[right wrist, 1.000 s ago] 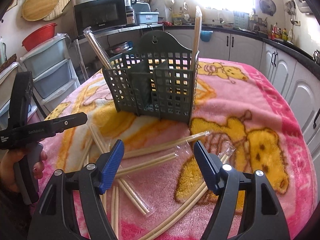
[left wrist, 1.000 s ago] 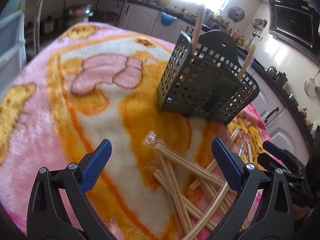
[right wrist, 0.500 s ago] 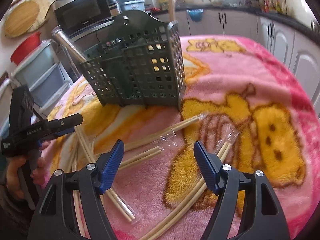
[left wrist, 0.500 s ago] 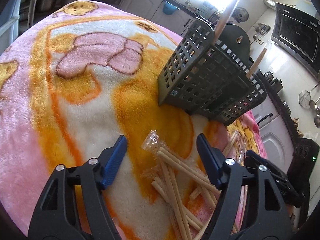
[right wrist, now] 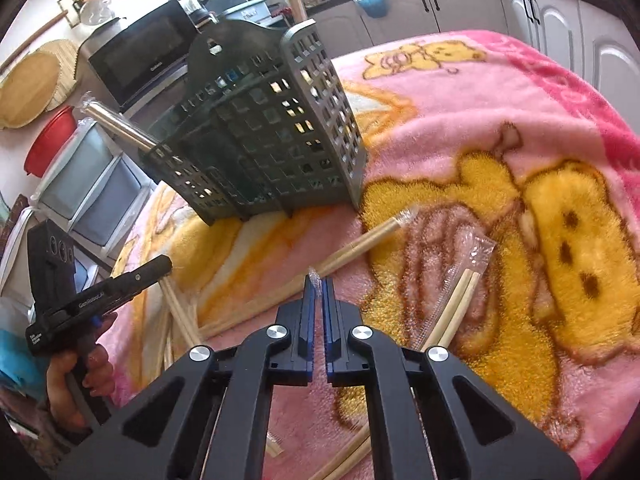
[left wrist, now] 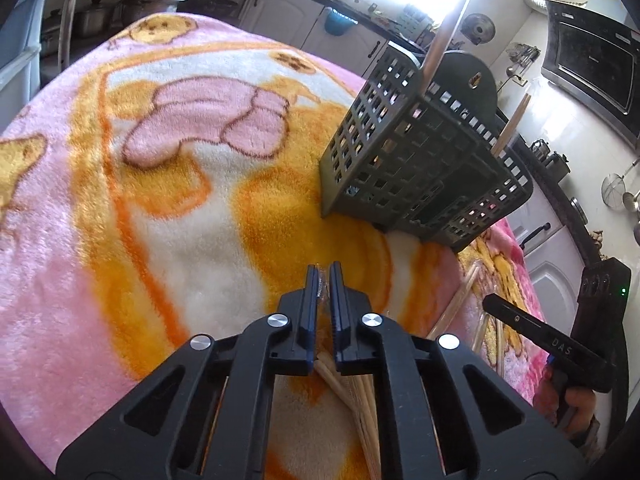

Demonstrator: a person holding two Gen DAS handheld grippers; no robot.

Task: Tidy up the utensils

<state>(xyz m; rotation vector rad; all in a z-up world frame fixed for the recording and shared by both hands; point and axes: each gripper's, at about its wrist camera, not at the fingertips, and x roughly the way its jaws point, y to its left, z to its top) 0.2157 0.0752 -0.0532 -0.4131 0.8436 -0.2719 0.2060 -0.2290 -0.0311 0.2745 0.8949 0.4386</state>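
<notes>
A dark grey perforated utensil basket (left wrist: pixel 424 160) stands on the pink and orange blanket, also in the right wrist view (right wrist: pixel 264 144), with a few wooden sticks standing in it. Several wrapped wooden chopstick pairs (right wrist: pixel 360 240) lie on the blanket in front of it. My left gripper (left wrist: pixel 324 276) is shut on a wrapped chopstick pair (left wrist: pixel 352 392) whose clear wrapper end shows between the fingers. My right gripper (right wrist: pixel 319 280) is shut on another wrapped chopstick pair, its wrapper tip (right wrist: pixel 314 280) sticking out between the fingers.
The blanket (left wrist: pixel 160 200) covers a round table. The other gripper shows at the right of the left wrist view (left wrist: pixel 560 348) and at the left of the right wrist view (right wrist: pixel 80 304). Kitchen cabinets (right wrist: pixel 560 28), a microwave (right wrist: pixel 136 60) and storage drawers (right wrist: pixel 92 196) surround the table.
Both grippers were open above the chopsticks; both have moved down and closed, each on a wrapped chopstick pair.
</notes>
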